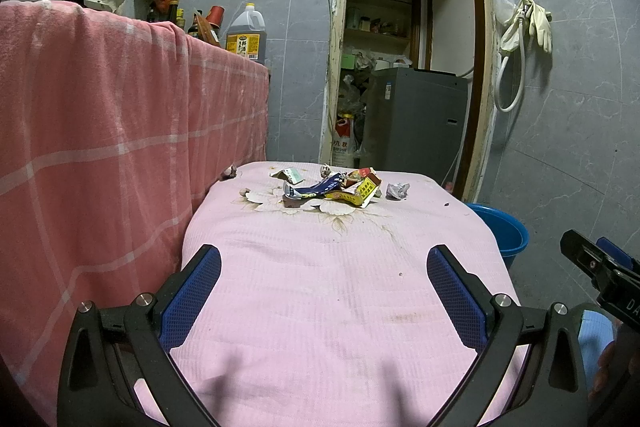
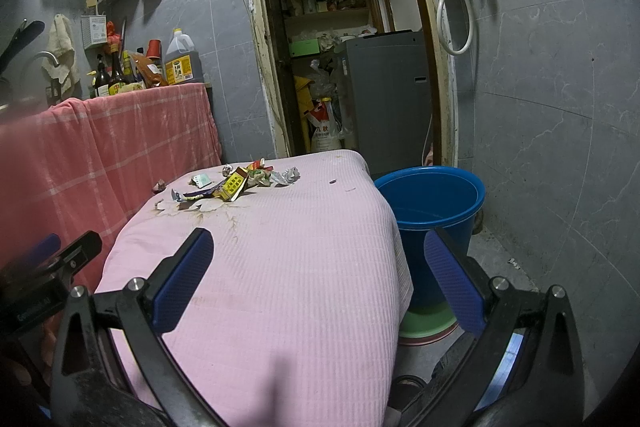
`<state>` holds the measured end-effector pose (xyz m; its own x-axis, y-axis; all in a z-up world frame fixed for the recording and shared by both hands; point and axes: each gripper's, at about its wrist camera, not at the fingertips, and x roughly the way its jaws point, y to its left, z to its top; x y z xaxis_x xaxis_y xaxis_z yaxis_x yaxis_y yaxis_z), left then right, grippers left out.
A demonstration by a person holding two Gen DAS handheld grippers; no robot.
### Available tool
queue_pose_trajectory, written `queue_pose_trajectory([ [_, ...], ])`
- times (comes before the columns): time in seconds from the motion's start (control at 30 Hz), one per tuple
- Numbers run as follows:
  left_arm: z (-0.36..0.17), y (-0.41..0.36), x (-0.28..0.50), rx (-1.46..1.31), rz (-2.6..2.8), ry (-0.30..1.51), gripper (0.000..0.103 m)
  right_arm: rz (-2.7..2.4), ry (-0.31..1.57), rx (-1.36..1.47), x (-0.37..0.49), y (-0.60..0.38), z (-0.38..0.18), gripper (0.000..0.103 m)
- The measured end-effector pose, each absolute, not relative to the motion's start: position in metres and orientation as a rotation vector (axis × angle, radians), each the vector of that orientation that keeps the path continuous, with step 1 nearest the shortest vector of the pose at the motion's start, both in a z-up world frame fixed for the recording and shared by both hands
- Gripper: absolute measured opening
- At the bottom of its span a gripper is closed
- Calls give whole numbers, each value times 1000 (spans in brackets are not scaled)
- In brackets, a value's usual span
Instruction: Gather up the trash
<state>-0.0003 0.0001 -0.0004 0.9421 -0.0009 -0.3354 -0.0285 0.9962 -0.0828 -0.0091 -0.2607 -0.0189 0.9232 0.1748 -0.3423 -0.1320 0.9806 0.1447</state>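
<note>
Both claws hang wide open and empty — the left claw [image 1: 324, 267] and right claw [image 2: 320, 251] over the near end of the pink-covered tabletop [image 1: 340, 307]. The trash pile [image 1: 332, 187] lies at its far end; the blue bucket [image 2: 430, 203] stands beside the tabletop.

Both wrist views look forward from the near end of the pink-clothed table [image 1: 320, 287], sharing the far litter pile [image 2: 236, 183]; the right view sits further right.

Left gripper [image 1: 324, 259] and right gripper [image 2: 320, 243]: black frames; blue textured pads; silver screws.
</note>
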Motion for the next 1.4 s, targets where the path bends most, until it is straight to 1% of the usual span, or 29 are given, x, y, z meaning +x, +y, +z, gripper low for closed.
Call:
queue_pose_trajectory([
  [0.63, 0, 0, 1, -85, 16, 345, 101, 162, 356, 120, -8, -262, -21, 103],
  [0.73, -7, -1, 3, -102, 14, 344, 101, 166, 347, 118, -7, -261, -14, 103],
  [1.13, 12, 0, 15, -104, 24, 308, 101, 195, 297, 103, 11, -255, -1, 103],
  [1.4, 21, 5, 40, -113, 34, 295, 101, 206, 278, 99, 35, -252, 2, 103],
])
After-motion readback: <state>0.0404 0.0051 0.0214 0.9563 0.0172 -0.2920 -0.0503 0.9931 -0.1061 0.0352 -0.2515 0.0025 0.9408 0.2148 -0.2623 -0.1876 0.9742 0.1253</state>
